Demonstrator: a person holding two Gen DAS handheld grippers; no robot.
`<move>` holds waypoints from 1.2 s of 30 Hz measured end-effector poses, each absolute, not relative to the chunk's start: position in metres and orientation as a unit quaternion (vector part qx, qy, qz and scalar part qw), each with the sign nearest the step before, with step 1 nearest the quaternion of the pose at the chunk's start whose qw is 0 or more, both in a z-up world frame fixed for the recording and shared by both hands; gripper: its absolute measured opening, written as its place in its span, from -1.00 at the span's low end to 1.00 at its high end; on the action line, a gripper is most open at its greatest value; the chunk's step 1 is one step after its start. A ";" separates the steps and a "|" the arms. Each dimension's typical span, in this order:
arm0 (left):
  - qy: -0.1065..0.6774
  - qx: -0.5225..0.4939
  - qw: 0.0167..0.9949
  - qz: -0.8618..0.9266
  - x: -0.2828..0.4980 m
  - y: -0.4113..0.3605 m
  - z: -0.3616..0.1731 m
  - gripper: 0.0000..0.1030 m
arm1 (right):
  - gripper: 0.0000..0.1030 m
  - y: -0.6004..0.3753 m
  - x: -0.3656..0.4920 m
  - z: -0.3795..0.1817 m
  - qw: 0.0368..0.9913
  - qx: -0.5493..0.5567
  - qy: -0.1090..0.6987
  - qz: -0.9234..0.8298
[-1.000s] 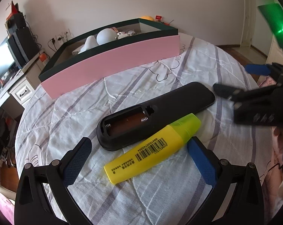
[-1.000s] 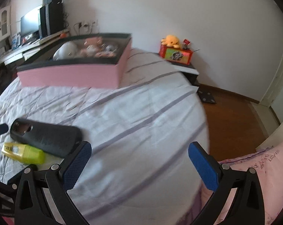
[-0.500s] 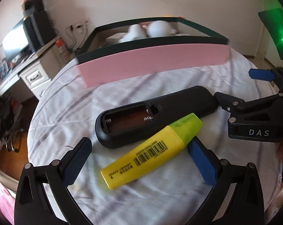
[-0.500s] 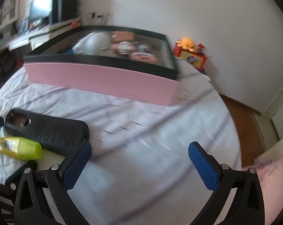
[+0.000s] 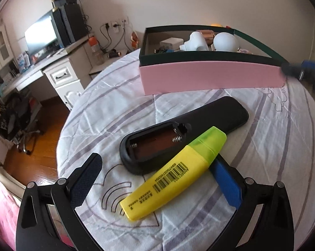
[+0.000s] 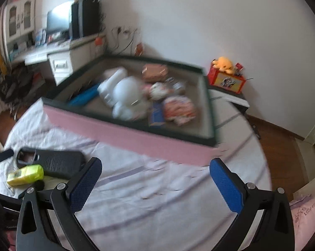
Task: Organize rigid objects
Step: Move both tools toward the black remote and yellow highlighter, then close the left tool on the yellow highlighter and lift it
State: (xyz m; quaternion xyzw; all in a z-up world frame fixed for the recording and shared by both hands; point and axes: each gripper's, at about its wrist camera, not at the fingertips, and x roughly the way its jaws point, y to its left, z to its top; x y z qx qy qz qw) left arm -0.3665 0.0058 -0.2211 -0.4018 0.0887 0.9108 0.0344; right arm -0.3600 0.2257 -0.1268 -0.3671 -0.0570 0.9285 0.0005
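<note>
A yellow highlighter point(image 5: 174, 173) with a green cap lies on the bed sheet, leaning against a black remote point(image 5: 178, 136) whose battery bay is open. My left gripper point(image 5: 157, 179) is open, its fingers on either side of the highlighter, the blue right pad point(image 5: 226, 186) close to it. My right gripper point(image 6: 155, 184) is open and empty above bare sheet. In the right wrist view the highlighter point(image 6: 25, 174) and remote point(image 6: 55, 162) lie at the far left. A pink box with a dark rim point(image 5: 209, 79) holds several objects point(image 6: 126, 94).
The bed drops off to a wooden floor point(image 5: 36, 146) on the left. A white desk point(image 5: 59, 75) with a monitor point(image 5: 42, 35) stands beyond. A red box with an orange plush point(image 6: 226, 77) sits on a bedside table. A pink pillow point(image 6: 303, 213) lies at the right.
The left wrist view has swung right, so the box now sits right of centre. My right gripper has risen and moved away from the remote toward the box; it is now blurred at the left view's right edge.
</note>
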 end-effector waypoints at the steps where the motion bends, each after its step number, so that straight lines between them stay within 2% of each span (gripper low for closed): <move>1: 0.089 -0.400 0.031 0.912 -0.364 0.005 -0.221 1.00 | 1.00 0.237 -0.361 -0.120 0.014 -0.359 -0.053 0.932; 7: 0.093 -0.402 0.019 0.911 -0.362 0.003 -0.221 1.00 | 0.94 0.274 -0.410 -0.119 0.034 -0.382 -0.021 0.923; 8: 0.094 -0.400 0.018 0.911 -0.362 0.003 -0.221 1.00 | 0.78 0.277 -0.417 -0.122 0.029 -0.387 -0.015 0.921; 9: 0.095 -0.400 0.019 0.911 -0.362 0.003 -0.221 1.00 | 0.49 0.279 -0.424 -0.125 0.019 -0.393 -0.007 0.920; 11: 0.100 -0.402 0.017 0.910 -0.361 0.004 -0.220 1.00 | 0.10 0.283 -0.436 -0.132 0.016 -0.412 -0.004 0.911; 14: 0.103 -0.400 0.016 0.910 -0.361 0.005 -0.220 1.00 | -0.06 0.281 -0.441 -0.139 0.007 -0.423 0.000 0.906; 16: 0.104 -0.398 0.017 0.911 -0.361 0.005 -0.220 0.99 | -0.35 0.282 -0.440 -0.139 -0.005 -0.428 0.007 0.904; 17: 0.103 -0.399 0.020 0.911 -0.361 0.005 -0.220 0.96 | -0.62 0.282 -0.441 -0.138 -0.011 -0.431 0.007 0.902; 18: 0.103 -0.400 0.022 0.910 -0.362 0.006 -0.221 0.92 | -0.73 0.281 -0.440 -0.139 -0.014 -0.433 0.004 0.901; 21: 0.105 -0.397 0.025 0.911 -0.362 0.008 -0.221 0.83 | -0.78 0.284 -0.441 -0.141 -0.021 -0.439 0.004 0.898; 25: 0.113 -0.393 0.026 0.912 -0.361 0.012 -0.221 0.77 | -0.78 0.287 -0.440 -0.143 -0.025 -0.443 0.010 0.896; 32: 0.109 -0.393 0.042 0.912 -0.361 0.013 -0.221 0.51 | -0.78 0.283 -0.434 -0.142 -0.020 -0.445 0.004 0.895; 36: 0.108 -0.393 0.044 0.912 -0.361 0.012 -0.221 0.43 | -0.78 0.283 -0.434 -0.141 -0.020 -0.444 0.009 0.896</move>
